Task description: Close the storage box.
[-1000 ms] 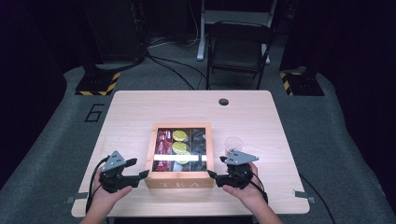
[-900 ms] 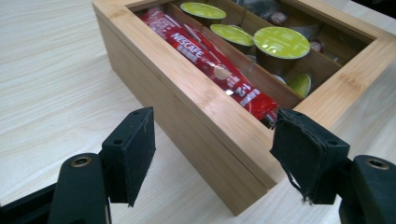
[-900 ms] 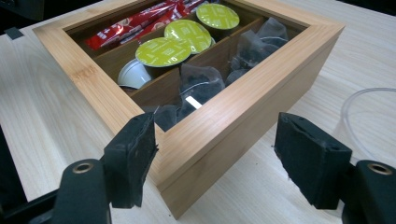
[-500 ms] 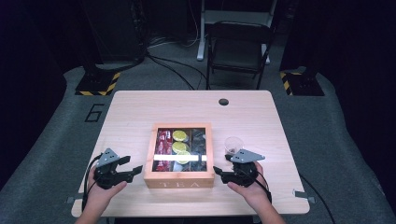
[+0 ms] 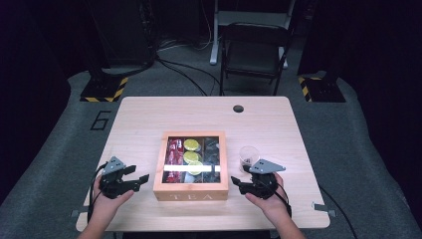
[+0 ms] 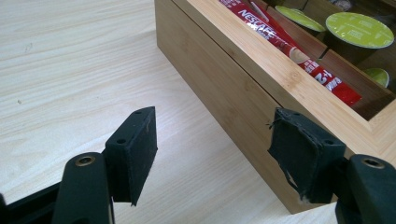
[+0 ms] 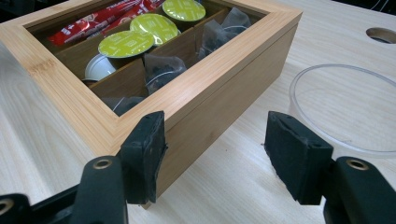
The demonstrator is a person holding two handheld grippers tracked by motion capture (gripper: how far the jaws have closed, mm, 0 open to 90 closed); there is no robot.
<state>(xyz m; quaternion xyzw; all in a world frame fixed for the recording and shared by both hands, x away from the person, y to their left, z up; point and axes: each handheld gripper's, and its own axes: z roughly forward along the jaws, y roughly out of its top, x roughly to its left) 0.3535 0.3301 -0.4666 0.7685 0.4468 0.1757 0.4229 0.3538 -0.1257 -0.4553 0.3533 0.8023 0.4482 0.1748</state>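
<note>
Left hand-held gripper [image 5: 143, 178]: jaws apart, nothing between them, parked on the tabletop [image 5: 139, 119] just beside the left wall of the wooden tea box [image 5: 190, 190]. In the left gripper view one pad sits close against that wall near the front corner, the other over bare wood; contact with the wall cannot be told.

Tea box: near the front edge of the tabletop, between both hands, lid down, red stick sachets [image 6: 289, 44] in the left compartment, green-topped capsules [image 7: 126, 43] in the middle, dark tea bags [image 7: 161, 67] on the right.

Right hand-held gripper [image 5: 234, 180]: jaws have just been closing, yet gaping and holding nothing, aimed at the box's right front corner. One pad close to the corner in the right gripper view, the other over open tabletop.

Clear cup [image 5: 248, 155]: standing just beside the box's right side, close behind the right hand-held gripper.

Likely trouble from here:
- Pushing in from one side alone, sliding or twisting the box instead of gripping it.
- Pinching the smooth wall low down, pads slipping off on a lift.
- Lifting unevenly, tipping the box and jumbling the capsules and sachets.
- Swinging the right jaw outward, knocking the light cup over or off toward the edge.
</note>
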